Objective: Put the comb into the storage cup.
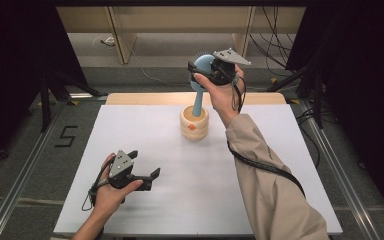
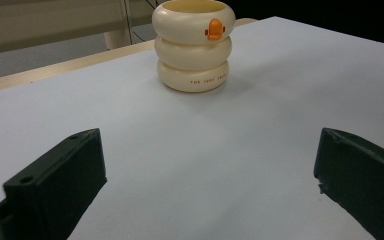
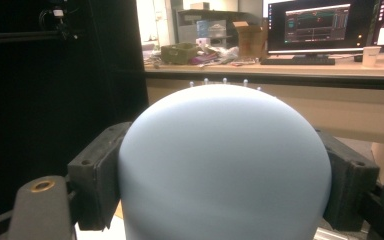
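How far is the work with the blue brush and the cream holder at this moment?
Done: the blue brush is gripped at its head by the right tongs, and its handle already reaches into the cream holder. In hand: the brush is held upright above the holder. Left: releasing it, in my judgement. The left tongs wait open over the white table.

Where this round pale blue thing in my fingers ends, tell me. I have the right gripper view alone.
Observer: It is a pale blue plastic hairbrush. Its handle hangs down to the mouth of a cream ringed plastic holder.
Operator: Say whether the tip is inside.
Observer: I cannot tell. From above, the tip overlaps the opening.
Operator: Report the left gripper.
Observer: The left gripper sits low at the near left of the white table, fingers open, nothing between them.
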The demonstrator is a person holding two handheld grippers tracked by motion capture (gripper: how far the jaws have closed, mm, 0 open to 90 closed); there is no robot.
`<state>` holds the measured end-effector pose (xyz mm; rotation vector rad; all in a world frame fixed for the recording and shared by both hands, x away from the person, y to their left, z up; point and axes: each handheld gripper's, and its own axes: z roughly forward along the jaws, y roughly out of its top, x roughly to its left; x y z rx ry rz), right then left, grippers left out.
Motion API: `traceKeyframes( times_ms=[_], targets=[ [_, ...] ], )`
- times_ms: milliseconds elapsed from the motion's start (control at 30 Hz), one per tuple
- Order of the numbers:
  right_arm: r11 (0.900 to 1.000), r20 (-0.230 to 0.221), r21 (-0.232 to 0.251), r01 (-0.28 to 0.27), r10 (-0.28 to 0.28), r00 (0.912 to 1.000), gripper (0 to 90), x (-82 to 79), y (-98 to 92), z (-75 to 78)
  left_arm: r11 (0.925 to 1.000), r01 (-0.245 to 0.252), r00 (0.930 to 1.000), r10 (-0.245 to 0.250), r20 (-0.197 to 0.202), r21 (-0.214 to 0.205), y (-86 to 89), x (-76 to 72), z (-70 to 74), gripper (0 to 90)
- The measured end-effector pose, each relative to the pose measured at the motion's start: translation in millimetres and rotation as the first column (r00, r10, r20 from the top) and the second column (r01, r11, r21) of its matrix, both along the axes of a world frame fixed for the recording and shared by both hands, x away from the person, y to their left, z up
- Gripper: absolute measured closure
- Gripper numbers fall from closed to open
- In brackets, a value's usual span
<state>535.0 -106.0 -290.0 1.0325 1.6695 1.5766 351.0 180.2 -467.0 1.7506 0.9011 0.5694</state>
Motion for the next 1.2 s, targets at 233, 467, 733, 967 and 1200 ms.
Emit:
traceKeyframes(
  times_ms=[233,467,733,967,1200],
  targets=[
    [1.0000,0.001,0.002,-0.003,0.003,1.0000,20.9,1.4,1.5,-1.8,1.0000,0.002,1.0000,-0.002,-0.001,-0.001,0.0,0.3,-0.1,0.0],
    [1.0000,-0.003,0.000,-0.005,0.005,1.0000,20.9,3.6,3.7,-5.7,1.0000,0.000,1.0000,0.000,0.000,-0.002,0.3,0.2,0.1,0.0],
    [1.0000,-0.001,-0.001,-0.002,0.002,1.0000,21.0,4.0,5.5,-8.4,1.0000,0.000,1.0000,0.000,-0.001,-0.001,0.0,-0.1,0.3,0.0],
    [1.0000,-0.002,-0.003,0.004,-0.004,1.0000,20.9,5.5,5.4,-11.4,1.0000,0.000,1.0000,0.000,-0.001,-0.005,0.0,0.1,0.3,0.0],
    [1.0000,-0.004,0.002,0.007,-0.007,1.0000,21.0,7.2,5.4,-14.0,1.0000,0.002,1.0000,-0.002,-0.002,-0.002,-0.5,0.2,-0.1,0.0]
  ],
)
